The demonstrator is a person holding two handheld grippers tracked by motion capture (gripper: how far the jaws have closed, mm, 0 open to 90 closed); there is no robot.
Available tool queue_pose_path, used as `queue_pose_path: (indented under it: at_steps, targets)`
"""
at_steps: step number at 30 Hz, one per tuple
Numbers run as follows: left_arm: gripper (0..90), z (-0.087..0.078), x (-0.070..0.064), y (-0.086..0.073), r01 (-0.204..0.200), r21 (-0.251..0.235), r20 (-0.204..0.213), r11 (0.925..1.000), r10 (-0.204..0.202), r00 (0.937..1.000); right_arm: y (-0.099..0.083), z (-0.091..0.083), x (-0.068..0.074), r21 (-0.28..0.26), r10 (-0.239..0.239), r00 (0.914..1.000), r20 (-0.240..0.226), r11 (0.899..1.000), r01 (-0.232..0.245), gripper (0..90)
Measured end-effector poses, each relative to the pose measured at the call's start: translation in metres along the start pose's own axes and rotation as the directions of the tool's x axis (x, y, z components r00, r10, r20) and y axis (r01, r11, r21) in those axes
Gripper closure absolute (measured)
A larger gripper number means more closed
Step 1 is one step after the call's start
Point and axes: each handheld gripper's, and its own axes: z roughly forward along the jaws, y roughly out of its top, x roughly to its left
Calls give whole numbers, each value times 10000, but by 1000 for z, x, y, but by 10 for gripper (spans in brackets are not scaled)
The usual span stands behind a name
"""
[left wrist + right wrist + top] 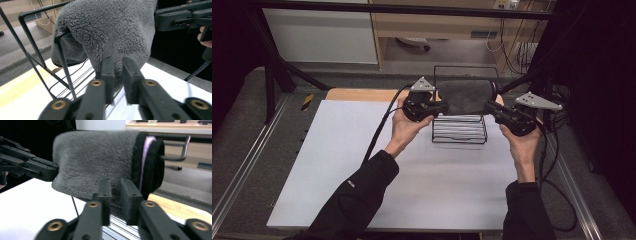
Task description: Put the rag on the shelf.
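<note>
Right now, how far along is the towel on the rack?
Done: the grey towel is draped over the top bar of the black wire rack.
In hand: the left gripper and right gripper each pinch a lower edge of it.
Left, probably: letting go and drawing both grippers back.

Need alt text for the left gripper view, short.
A grey fleece cloth hangs over the top bar of a black wire rack, with the left hand-held gripper pinching its lower edge. The right hand-held gripper reaches in at upper right.
</note>
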Motion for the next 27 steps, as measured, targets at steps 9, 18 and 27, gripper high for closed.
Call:
queue_pose_path:
  at_steps: [9, 18, 27]
  targets:
    - [513, -24, 3, -2, -174, 400, -526, 9990, 195, 9984, 16, -8, 10, -33, 74, 9998, -168, 10000, -75, 379]
    - [339, -50, 11, -26, -106, 723, -845, 9973, 167, 9963, 15, -10, 18, 464, 5, 9996, -299, 9989, 9, 148]
    - [188, -81, 21, -63, 31, 957, -1193, 9954, 84, 9928, 4, -14, 32, 833, -113, 9983, -568, 9964, 160, 57]
